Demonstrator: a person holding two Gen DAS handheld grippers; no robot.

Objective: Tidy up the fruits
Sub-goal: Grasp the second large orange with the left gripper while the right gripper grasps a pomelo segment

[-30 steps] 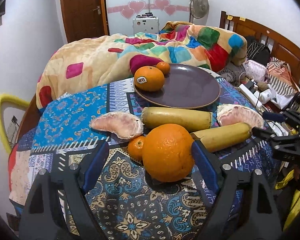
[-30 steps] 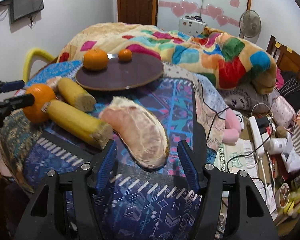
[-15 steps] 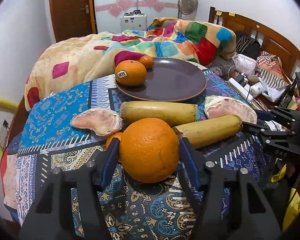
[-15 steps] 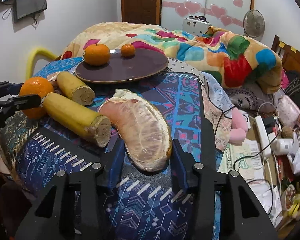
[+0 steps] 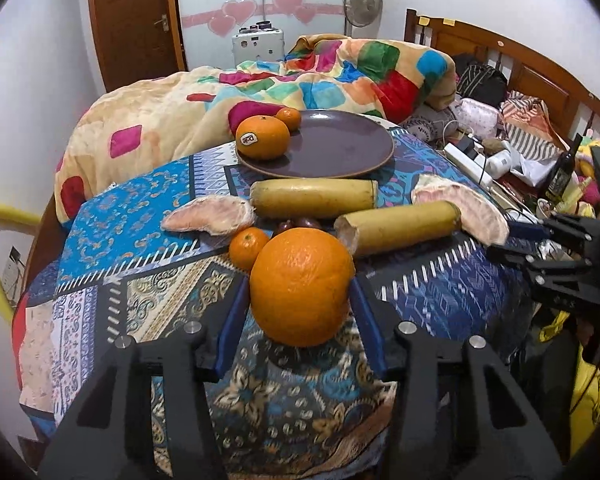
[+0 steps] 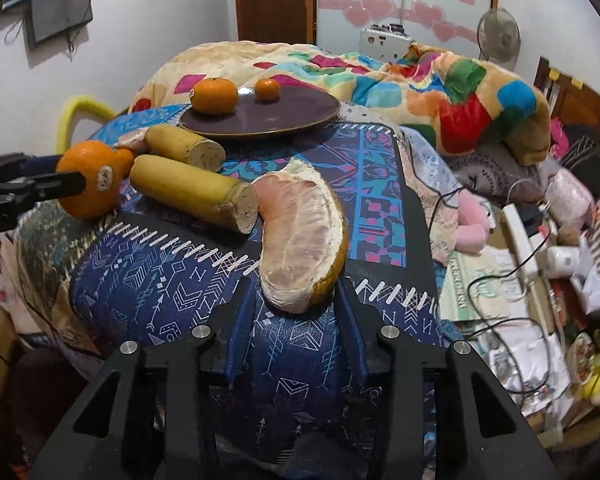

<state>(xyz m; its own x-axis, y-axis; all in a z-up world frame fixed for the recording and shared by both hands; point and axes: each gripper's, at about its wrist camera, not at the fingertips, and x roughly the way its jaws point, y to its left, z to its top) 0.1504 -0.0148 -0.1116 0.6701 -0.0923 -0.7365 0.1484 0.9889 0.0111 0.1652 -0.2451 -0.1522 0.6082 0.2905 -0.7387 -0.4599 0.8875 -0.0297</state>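
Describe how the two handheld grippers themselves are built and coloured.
Both match: the left gripper and right gripper each have a matte black angular frame with triangular cut-outs, round silver bolt heads on top, and flat blue pads lining the two fingers. No cables, sleeves or readable markings show.

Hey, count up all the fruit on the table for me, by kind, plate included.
Oranges: 2, one in the left tongs, one on the plate
Tangerines: 2
Banana pieces: 2
Pomelo wedges: 2
Dark small fruits behind the orange: 2, kind unclear
Total: 10
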